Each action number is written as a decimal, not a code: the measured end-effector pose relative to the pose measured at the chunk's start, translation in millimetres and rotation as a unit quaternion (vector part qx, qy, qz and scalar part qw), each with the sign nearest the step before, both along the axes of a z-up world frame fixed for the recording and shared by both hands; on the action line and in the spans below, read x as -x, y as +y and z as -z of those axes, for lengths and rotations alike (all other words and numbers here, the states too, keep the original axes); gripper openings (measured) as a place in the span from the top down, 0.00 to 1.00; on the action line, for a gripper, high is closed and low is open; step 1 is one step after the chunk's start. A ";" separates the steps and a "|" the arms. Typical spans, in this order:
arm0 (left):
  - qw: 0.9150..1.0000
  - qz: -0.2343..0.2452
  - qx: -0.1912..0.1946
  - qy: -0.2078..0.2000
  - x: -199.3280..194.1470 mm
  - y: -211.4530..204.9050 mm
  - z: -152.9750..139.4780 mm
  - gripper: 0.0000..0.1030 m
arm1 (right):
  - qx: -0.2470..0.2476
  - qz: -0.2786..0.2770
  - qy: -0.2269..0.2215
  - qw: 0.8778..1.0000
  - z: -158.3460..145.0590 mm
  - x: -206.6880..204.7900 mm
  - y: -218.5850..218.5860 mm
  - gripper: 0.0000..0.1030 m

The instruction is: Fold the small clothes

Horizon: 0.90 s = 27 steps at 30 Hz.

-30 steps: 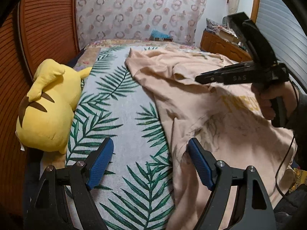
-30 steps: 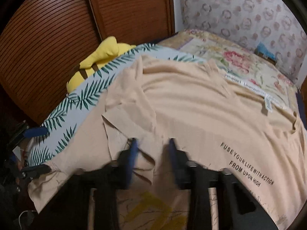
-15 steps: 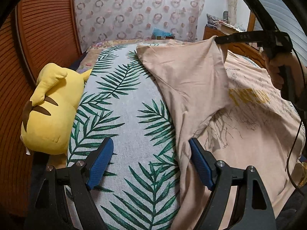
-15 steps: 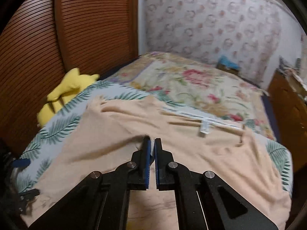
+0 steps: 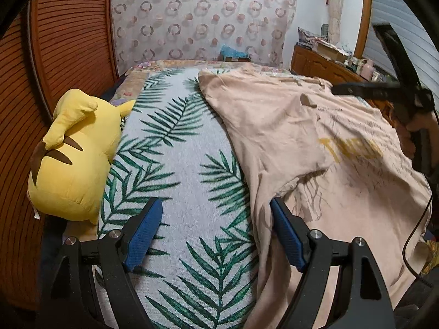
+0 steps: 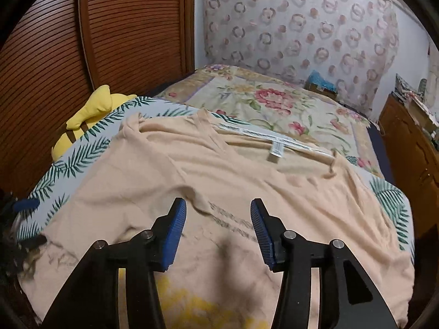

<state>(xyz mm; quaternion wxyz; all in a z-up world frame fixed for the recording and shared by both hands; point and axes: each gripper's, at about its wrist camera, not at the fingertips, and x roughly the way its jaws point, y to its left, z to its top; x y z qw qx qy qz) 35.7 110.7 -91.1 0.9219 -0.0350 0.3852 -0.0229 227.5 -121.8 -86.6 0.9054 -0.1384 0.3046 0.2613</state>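
Note:
A peach T-shirt (image 5: 288, 137) lies spread on the leaf-print cloth (image 5: 175, 164), its near-side sleeve folded over onto the body. The sleeve's tip (image 6: 200, 205) rests on the shirt's black lettering. My right gripper (image 6: 218, 227) hovers just above that tip; its jaws are opening and nothing is between the pads. From the left wrist view it shows side-on as the right gripper (image 5: 340, 91), held by a hand (image 5: 414, 134). My left gripper (image 5: 216, 233) stands open low over the cloth, its right pad at the shirt's side edge, holding nothing.
A yellow plush toy (image 5: 71, 159) lies at the cloth's left edge against a slatted wooden wall (image 5: 68, 41). A floral bedspread (image 6: 260, 101) stretches beyond the shirt's collar. A wooden dresser (image 5: 323, 65) with clutter stands at the right.
The right gripper shut on the sleeve, lifted it and carried it over the shirt's body, then let it go with its jaws parting. The left gripper stayed still and open.

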 end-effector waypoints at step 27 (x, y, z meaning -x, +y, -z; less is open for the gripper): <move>0.995 0.089 0.006 -0.045 -34.1 -104.9 -41.2 0.22 | -0.035 0.150 -0.009 0.988 17.8 110.3 -226.4 0.49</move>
